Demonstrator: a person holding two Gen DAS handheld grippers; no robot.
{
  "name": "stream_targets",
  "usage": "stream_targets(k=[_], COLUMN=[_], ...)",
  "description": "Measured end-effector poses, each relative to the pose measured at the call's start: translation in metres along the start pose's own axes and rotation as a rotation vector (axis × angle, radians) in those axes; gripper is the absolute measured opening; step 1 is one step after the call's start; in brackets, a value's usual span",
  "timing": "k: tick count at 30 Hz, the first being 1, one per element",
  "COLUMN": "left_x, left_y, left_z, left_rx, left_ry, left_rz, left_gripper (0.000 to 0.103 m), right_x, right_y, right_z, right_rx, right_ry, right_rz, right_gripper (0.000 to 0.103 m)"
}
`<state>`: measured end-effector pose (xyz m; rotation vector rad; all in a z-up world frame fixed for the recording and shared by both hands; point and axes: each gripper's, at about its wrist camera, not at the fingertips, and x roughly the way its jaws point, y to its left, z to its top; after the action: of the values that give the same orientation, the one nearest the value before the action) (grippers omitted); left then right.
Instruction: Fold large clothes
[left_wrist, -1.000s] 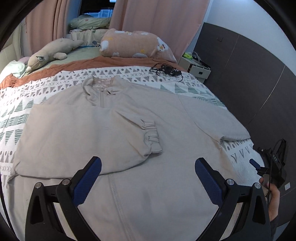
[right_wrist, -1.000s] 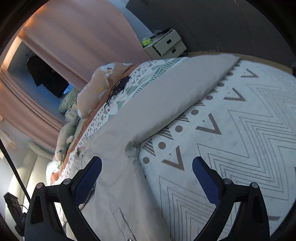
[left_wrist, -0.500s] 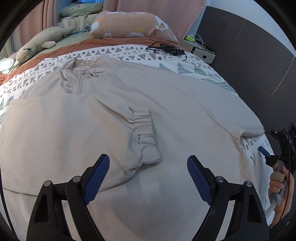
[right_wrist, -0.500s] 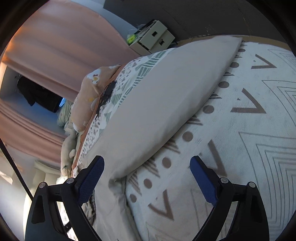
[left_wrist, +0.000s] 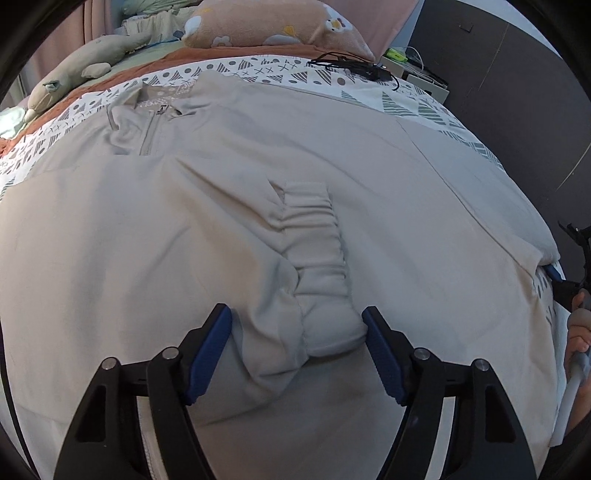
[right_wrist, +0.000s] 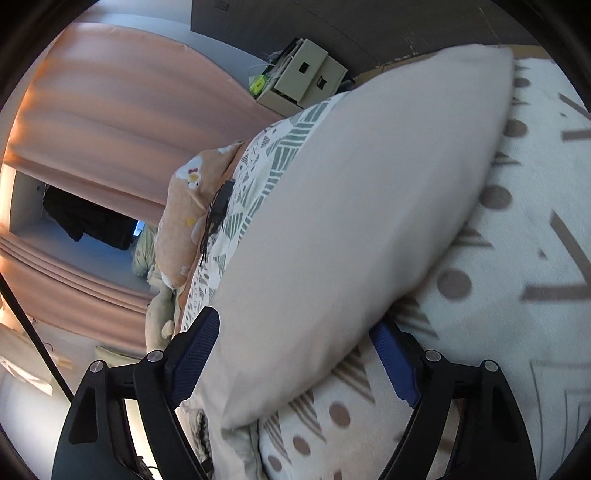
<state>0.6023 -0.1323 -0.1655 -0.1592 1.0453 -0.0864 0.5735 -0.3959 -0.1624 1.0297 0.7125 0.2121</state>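
A large beige zip jacket (left_wrist: 229, 177) lies spread on the patterned bedcover (right_wrist: 517, 295). One sleeve is folded across its chest and ends in a gathered elastic cuff (left_wrist: 317, 258). My left gripper (left_wrist: 297, 334) points steeply down at that cuff. Its jaws are closing with the cuff end between them, and the right pad (left_wrist: 380, 354) touches the cuff's edge. The other sleeve (right_wrist: 351, 221) runs out flat toward the bed's side. My right gripper (right_wrist: 295, 358) straddles it near the shoulder, jaws closing, pads not pressing. That right gripper (left_wrist: 554, 273) also shows at the left wrist view's edge.
A peach pillow (left_wrist: 273, 26), a plush toy (left_wrist: 85, 62) and black cables (left_wrist: 354, 68) lie at the head of the bed. A small drawer cabinet (right_wrist: 303, 74) stands by the dark wall. Pink curtains (right_wrist: 110, 92) hang behind. A person's hand (left_wrist: 580, 332) holds the right gripper.
Both grippers have dropped closer to the jacket. The left one now straddles the folded sleeve's cuff, the right one the outstretched sleeve. Both pairs of jaws have narrowed.
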Motion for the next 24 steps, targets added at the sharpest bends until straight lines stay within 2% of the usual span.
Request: stream_targets(k=[1, 2, 4, 7, 16, 24], left_x=[0.0, -0.001, -0.008, -0.023, -0.067, -0.107], left_y=[0.0, 0.001, 0.003, 0.005, 0.025, 0.064], left_z=[0.003, 0.005, 0.008, 0.009, 0.007, 0.001], left_rx=[-0.006, -0.01, -0.017, -0.025, -0.025, -0.088], left_ry=[0.005, 0.008, 0.005, -0.011, -0.052, -0.112], left_rz=[-0.005, -0.01, -0.029, -0.071, -0.08, -0.065], left_gripper=[0.073, 0.073, 0.073, 0.073, 0.073, 0.074], right_x=[0.001, -0.001, -0.002, -0.011, -0.035, -0.04], right_y=[0.002, 0.003, 0.006, 0.024, 0.075, 0.113], right_z=[0.001, 0.0, -0.002, -0.005, -0.031, -0.068], right_rx=[-0.012, -0.023, -0.023, -0.075, -0.193, -0.32], right_ry=[-0.009, -0.015, -0.009, -0.039, -0.051, 0.007], right_rz=[0.007, 0.021, 0.101, 0.125, 0.191, 0.253], right_gripper=[0.08, 0.067, 0.05, 0.045, 0.044, 0.044])
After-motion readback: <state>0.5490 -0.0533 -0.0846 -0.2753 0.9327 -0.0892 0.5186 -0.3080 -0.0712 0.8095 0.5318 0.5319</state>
